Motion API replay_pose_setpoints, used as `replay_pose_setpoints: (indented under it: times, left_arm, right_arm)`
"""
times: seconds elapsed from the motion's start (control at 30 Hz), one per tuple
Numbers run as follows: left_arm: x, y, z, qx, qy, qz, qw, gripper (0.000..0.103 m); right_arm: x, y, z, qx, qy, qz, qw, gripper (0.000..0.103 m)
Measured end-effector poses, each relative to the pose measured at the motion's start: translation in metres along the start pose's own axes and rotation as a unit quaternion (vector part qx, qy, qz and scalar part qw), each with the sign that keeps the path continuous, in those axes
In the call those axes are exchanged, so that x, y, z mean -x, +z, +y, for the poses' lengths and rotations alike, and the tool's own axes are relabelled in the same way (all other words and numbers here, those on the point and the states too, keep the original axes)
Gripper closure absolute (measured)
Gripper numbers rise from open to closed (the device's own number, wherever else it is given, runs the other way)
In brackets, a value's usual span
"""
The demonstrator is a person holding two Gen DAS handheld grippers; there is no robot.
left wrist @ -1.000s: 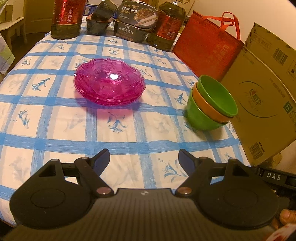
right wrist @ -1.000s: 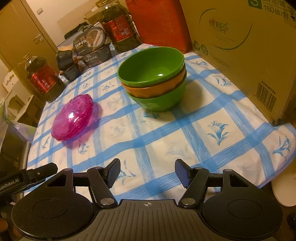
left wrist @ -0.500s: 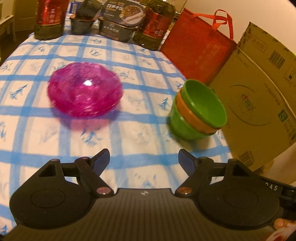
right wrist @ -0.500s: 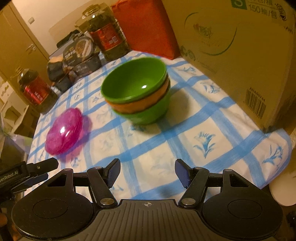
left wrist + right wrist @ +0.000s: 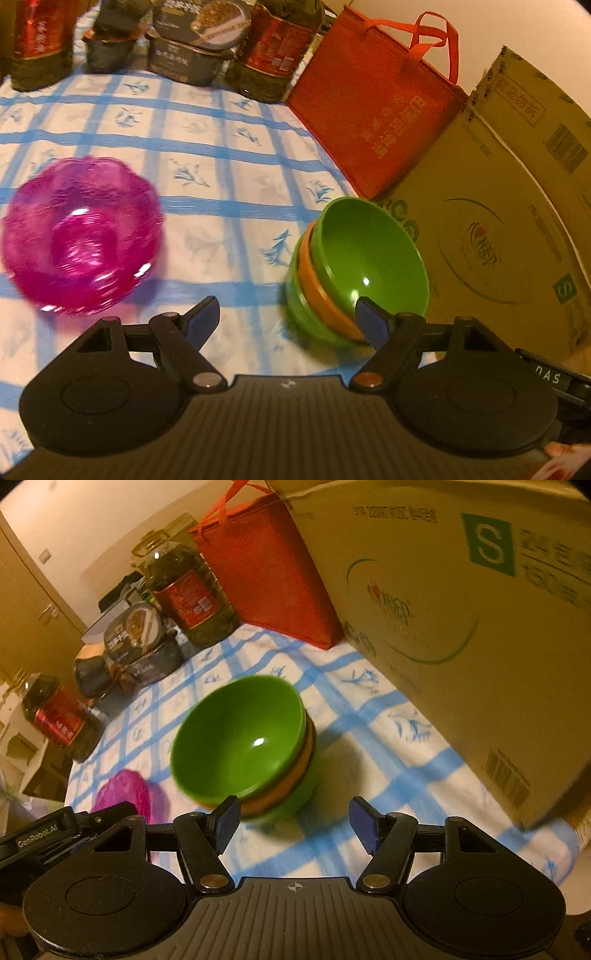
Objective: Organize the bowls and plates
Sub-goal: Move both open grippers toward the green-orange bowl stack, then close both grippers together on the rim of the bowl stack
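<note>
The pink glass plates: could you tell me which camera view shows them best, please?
The left wrist view: the pink glass plates appear whole and large on the tablecloth, though blurred. In the right wrist view they are small, with the left gripper's body partly covering them.

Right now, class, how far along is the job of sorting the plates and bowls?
Done: three bowls sit nested, green over orange over green, and the pink plates sit apart in their own pile. In hand: nothing; the left gripper and right gripper are open. Left: nothing obvious.
</note>
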State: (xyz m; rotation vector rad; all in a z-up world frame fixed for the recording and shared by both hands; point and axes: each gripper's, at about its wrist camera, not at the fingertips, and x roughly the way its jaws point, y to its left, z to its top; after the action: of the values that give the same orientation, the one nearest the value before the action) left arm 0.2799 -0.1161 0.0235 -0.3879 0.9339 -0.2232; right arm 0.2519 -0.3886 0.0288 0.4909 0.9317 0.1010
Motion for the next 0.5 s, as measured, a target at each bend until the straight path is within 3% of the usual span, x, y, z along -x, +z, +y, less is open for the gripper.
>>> replay_pose_setpoints:
  times: [0.5]
  left_arm:
    - [-0.082,0.029,-0.002,0.036,-0.022,0.058,0.9974,0.046]
  right_arm:
    - [-0.069,0.041,-0.014,-0.025,0.018,0.041,0.999,0.038]
